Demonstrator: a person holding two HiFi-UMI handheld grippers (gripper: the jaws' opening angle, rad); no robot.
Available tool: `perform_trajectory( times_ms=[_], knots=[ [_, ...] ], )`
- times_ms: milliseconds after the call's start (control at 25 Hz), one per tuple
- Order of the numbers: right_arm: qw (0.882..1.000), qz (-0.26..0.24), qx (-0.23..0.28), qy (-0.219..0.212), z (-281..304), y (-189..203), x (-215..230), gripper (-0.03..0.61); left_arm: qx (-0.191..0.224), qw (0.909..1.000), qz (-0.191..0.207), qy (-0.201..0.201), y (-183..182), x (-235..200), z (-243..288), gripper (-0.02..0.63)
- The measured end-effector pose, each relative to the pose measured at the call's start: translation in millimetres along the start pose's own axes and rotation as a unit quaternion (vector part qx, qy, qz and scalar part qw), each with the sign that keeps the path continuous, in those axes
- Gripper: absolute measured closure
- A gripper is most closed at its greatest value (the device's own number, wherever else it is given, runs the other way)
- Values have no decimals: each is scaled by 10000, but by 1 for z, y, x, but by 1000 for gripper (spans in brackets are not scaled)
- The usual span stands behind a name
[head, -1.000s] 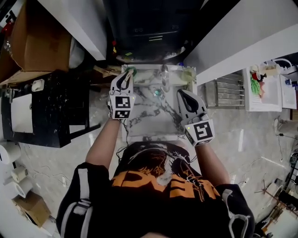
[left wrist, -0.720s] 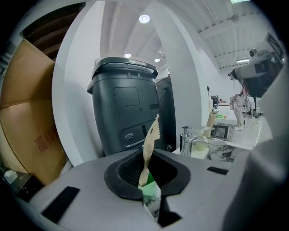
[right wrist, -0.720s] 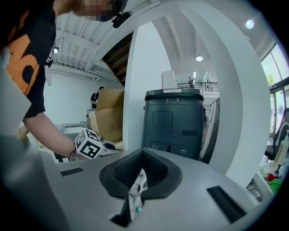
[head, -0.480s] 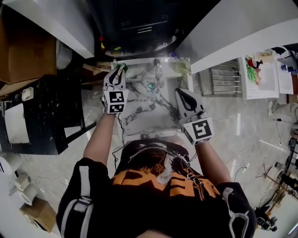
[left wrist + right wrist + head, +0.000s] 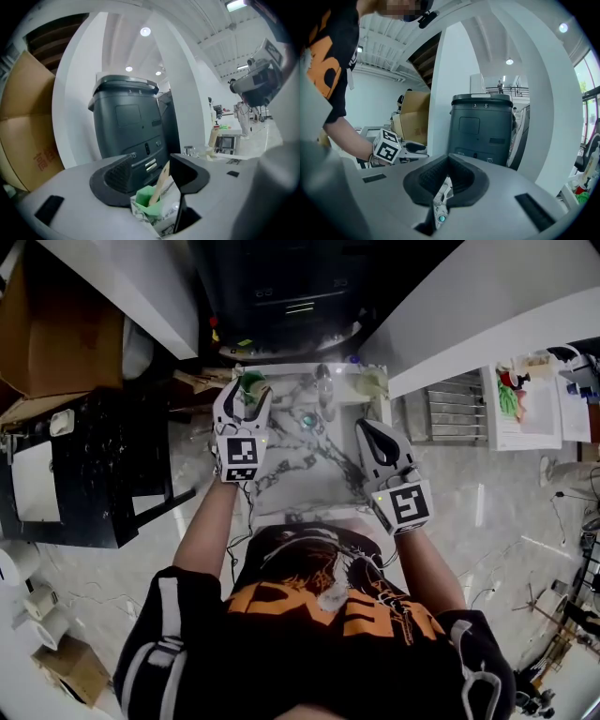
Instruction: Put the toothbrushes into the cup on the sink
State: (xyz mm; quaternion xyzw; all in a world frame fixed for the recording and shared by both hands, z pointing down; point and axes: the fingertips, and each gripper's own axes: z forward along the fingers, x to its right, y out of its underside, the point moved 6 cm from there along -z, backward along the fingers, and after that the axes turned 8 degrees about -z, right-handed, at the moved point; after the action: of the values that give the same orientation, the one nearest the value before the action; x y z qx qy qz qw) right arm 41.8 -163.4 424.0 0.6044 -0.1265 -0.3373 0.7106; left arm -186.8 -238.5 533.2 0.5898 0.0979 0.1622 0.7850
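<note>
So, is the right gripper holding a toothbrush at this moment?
No, in the right gripper view the right gripper has its dark jaws shut together with nothing between them, only the marbled white sink showing below.

The sink (image 5: 309, 486) is showing a glossy white marble-look surface with dark veins, and the faucet (image 5: 325, 388) is gleaming like polished metal. The cup (image 5: 146, 201) is looking like matt green plastic, while the toothbrush (image 5: 160, 185) standing in it is showing a pale, wood-like handle. The left gripper (image 5: 152, 161), its jaws opening with that handle between them, is presenting smooth matt grey plastic shells and black ribbed pads; the right gripper (image 5: 448, 159) is showing the same finish. The dark grey bin (image 5: 129, 122) is looking like matt plastic, the box (image 5: 23, 122) like dull brown cardboard, and the T-shirt (image 5: 319, 606) like black cloth with orange print.
</note>
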Motion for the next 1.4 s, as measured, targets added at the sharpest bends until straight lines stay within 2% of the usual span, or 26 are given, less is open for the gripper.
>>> perform_trajectory(
  times_ms=[120,240,320,440,520,600,680,760,960,1120,1200,1320,1400],
  knots=[
    [9998,21,189,-16,-1,-8,-2,565,866,9957,323,-32,-58,14,-40,342],
    [9993,66,373,-51,-4,-15,-2,565,1392,9883,494,375,-106,45,-73,344],
    [9987,100,500,-71,-7,-22,-2,565,1446,9870,304,632,-124,64,-88,364],
    [9966,180,793,-116,-16,-35,-2,565,1524,9853,68,771,-146,87,-106,449],
    [9950,195,966,-146,-26,-42,-2,565,1478,9857,144,797,-154,101,-117,517],
    [9933,-28,1147,-125,-36,-49,-4,565,1420,9868,126,773,-158,111,-126,565],
    [9909,-297,1308,-103,-44,-56,-9,565,1414,9872,-134,723,-160,120,-132,577],
    [9896,-310,1396,-182,-52,-61,-13,565,1443,9862,-370,716,-162,128,-137,583],
    [9866,-69,1590,-357,-59,-70,-11,565,1390,9864,-390,789,-164,149,-143,588],
    [9845,75,1707,-388,-62,-77,-3,565,1284,9878,-105,871,-167,160,-141,589],
    [9836,85,1756,-394,-64,-79,1,565,1289,9876,-132,888,-169,162,-139,589],
    [9841,-25,1725,-424,-66,-80,3,565,1401,9856,-440,842,-171,164,-138,589],
    [9846,-82,1692,-430,-68,-81,3,566,1438,9850,-458,831,-173,165,-138,589]
  ],
)
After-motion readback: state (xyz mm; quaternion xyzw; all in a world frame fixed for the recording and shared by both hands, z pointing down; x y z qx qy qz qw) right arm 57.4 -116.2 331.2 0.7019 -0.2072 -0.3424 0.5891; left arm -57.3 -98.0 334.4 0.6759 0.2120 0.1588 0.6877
